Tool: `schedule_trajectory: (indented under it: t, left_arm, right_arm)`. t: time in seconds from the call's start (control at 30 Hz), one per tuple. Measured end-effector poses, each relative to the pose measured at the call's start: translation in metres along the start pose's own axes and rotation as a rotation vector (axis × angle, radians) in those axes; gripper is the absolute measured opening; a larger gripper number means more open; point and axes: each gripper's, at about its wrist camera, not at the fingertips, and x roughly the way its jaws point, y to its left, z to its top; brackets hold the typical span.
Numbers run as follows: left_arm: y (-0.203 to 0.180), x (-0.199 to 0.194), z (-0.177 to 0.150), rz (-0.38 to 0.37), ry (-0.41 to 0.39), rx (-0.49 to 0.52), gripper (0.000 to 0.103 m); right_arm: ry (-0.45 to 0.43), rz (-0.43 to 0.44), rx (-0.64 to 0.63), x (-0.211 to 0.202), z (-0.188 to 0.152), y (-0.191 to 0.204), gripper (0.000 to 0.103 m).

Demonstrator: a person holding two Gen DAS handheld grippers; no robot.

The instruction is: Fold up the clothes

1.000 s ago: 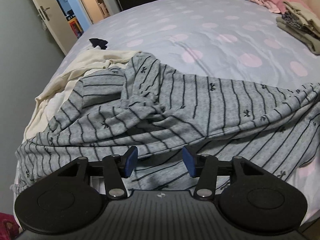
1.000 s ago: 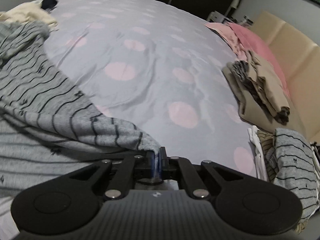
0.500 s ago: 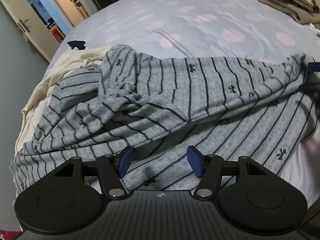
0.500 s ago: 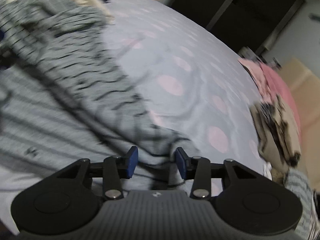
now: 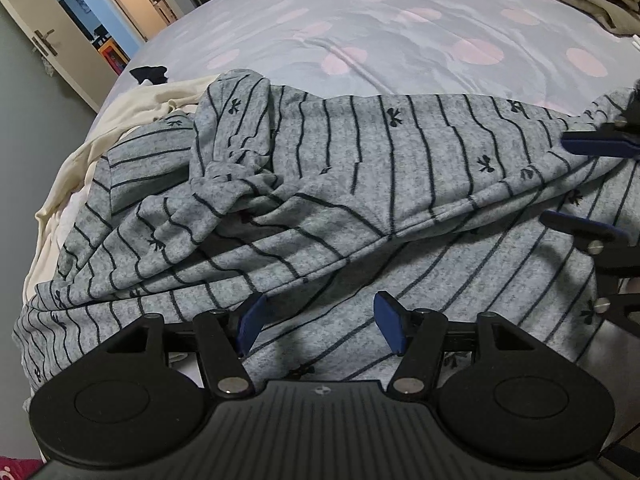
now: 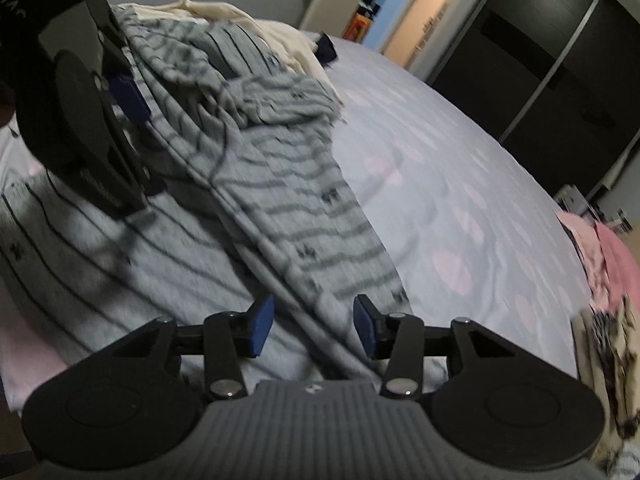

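Lying rumpled on the bed (image 5: pixel 400 20), striped grey garment (image 5: pixel 360 160) beneath both grippers' parted jaws, neither gripping.

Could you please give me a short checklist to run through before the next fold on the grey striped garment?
1. left gripper free to grasp: ok, jaws apart, nothing pinched.
2. right gripper free: ok, jaws apart over cloth, pads not pressing it.
3. grey striped garment lying flat: not ok, bunched and creased toward the cream garment.
4. Bare bedspread beyond the garment for spreading: ok.
5. Folded pile out of the way: ok, at the bed's far side.
6. Hem or seam positions: cannot tell, right view is blurred.
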Motion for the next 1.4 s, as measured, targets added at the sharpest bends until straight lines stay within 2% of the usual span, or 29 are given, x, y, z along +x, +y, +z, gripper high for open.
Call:
schedule_trajectory:
  t: [0.43, 0.57, 0.6, 0.63, 0.7, 0.73, 0.8, 0.9, 0.97, 1.13, 1.27, 1.4]
  left_arm:
    - [0.037, 0.007, -0.009, 0.039, 0.013, -0.111, 0.058]
    - [0.049, 0.01, -0.012, 0.06, 0.028, -0.155, 0.058]
    - [0.051, 0.011, -0.013, 0.065, 0.032, -0.164, 0.058]
    - [0.053, 0.011, -0.013, 0.067, 0.033, -0.172, 0.058]
    - [0.056, 0.01, -0.013, 0.072, 0.031, -0.183, 0.058]
    - [0.056, 0.009, -0.013, 0.075, 0.03, -0.185, 0.058]
    - [0.056, 0.007, -0.013, 0.081, 0.027, -0.187, 0.058]
    - [0.055, 0.004, -0.012, 0.082, 0.016, -0.186, 0.058]
    - [0.053, 0.001, -0.011, 0.082, 0.005, -0.185, 0.058]
    - [0.049, -0.012, -0.007, 0.066, -0.039, -0.187, 0.058]
    - [0.043, -0.024, -0.003, 0.037, -0.083, -0.189, 0.056]
    - [0.035, -0.035, 0.001, 0.003, -0.129, -0.174, 0.056]
  right_arm:
    - [-0.103, 0.081, -0.167, 0.034, 0.042, 0.049, 0.046]
    - [-0.129, 0.068, -0.221, 0.046, 0.047, 0.065, 0.044]
    - [-0.135, 0.06, -0.223, 0.048, 0.049, 0.066, 0.035]
    - [-0.138, 0.054, -0.219, 0.05, 0.051, 0.066, 0.022]
    - [-0.143, 0.047, -0.201, 0.053, 0.055, 0.064, 0.012]
    - [-0.142, 0.048, -0.18, 0.053, 0.057, 0.06, 0.008]
    - [-0.152, 0.041, -0.132, 0.05, 0.061, 0.049, 0.007]
    - [-0.171, -0.03, -0.067, 0.041, 0.066, 0.029, 0.006]
    - [-0.153, -0.092, -0.013, 0.038, 0.067, 0.012, 0.006]
    - [-0.038, -0.231, 0.178, 0.03, 0.054, -0.049, 0.005]
    - [0.027, -0.396, 0.297, 0.013, 0.03, -0.102, 0.005]
    - [0.108, -0.46, 0.453, -0.004, -0.002, -0.151, 0.005]
